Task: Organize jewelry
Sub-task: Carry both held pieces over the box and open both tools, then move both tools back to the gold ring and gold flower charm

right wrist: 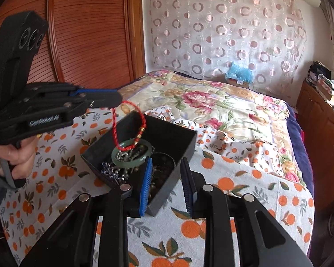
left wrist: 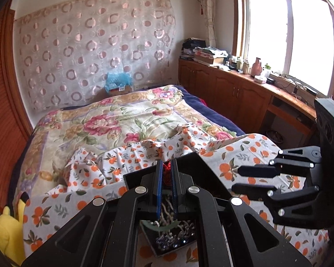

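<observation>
Red cord bracelet (right wrist: 128, 129) with a few gold beads hangs from the left gripper (right wrist: 119, 99), whose jaws are clamped together on its top loop; the bracelet's lower end dangles over the black box (right wrist: 167, 138) and overlaps the green bangle (right wrist: 131, 155) inside, whether it touches it I cannot tell. Box sits on the orange-print cloth (right wrist: 233, 178) spread over the near end of the bed (right wrist: 211, 102), open top up. Inside with the bangle: a silver chain, dark sparkly beads (right wrist: 113, 171) at the near-left corner, a dark round ring shape at the right. Right gripper (right wrist: 167, 178) has its jaws apart, straddling the box's near-right wall, left finger inside the box and right finger outside, not pressing on anything visible. A hand (right wrist: 15, 155) grips the left gripper's handle at the left edge. Flowered blanket (left wrist: 113, 120) covers the far part of the bed.
</observation>
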{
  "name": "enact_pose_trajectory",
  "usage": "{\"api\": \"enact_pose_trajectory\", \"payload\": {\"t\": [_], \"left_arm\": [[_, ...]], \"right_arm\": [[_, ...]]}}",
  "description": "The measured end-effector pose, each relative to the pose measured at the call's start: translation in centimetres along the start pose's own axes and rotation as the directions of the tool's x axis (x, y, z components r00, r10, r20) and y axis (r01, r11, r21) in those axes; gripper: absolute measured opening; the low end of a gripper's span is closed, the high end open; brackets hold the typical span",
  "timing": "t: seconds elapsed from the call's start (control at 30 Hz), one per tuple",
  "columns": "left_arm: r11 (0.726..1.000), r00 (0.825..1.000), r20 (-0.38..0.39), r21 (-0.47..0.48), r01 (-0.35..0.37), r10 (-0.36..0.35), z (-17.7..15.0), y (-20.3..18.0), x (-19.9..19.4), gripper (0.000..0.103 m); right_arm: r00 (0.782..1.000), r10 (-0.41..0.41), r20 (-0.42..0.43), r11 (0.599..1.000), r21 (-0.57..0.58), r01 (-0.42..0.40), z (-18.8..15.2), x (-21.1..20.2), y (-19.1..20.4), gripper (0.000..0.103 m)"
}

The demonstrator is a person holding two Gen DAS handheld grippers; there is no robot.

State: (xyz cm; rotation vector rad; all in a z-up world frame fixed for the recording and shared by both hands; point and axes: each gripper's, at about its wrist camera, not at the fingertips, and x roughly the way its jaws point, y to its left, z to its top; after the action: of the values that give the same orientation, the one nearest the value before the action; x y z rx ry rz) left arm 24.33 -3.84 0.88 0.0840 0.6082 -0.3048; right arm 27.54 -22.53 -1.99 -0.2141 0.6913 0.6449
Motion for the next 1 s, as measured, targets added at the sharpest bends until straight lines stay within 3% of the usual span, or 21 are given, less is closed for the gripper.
{"api": "enact_pose_trajectory", "payload": {"t": [0.3,0.43,0.57,0.63,1.0], "left_arm": [[1.0,1.0,0.003,0.003,0.02,-0.02,0.7,-0.7,0.4,0.007],[1.0,1.0,-0.018,0.008,0.012,-0.012,0.0,-0.8,0.5,0.033],[1.0,0.999,-0.03,0.002,0.019,-0.019,-1.3,-0.6,-0.6,0.034],[1.0,0.999,-0.032,-0.002,0.019,-0.019,-2.2,-0.6,-1.5,0.044],[0.999,0.989,-0.143,-0.025,0.028,-0.032,-10.1,-0.3,-5.1,0.045]], "right_arm": [[1.0,0.0,-0.014,1.0,0.018,0.0,-1.7,-0.6,0.3,0.031],[1.0,-0.013,-0.005,0.999,0.03,0.013,-2.7,-1.5,0.7,0.031],[1.0,-0.011,-0.007,0.999,0.044,0.011,-3.8,-2.7,1.1,0.032],[1.0,-0.004,-0.014,0.999,0.053,0.005,-4.6,-3.2,1.6,0.032],[0.993,0.019,-0.115,0.998,0.059,-0.012,-9.7,-4.2,4.1,0.039]]}}
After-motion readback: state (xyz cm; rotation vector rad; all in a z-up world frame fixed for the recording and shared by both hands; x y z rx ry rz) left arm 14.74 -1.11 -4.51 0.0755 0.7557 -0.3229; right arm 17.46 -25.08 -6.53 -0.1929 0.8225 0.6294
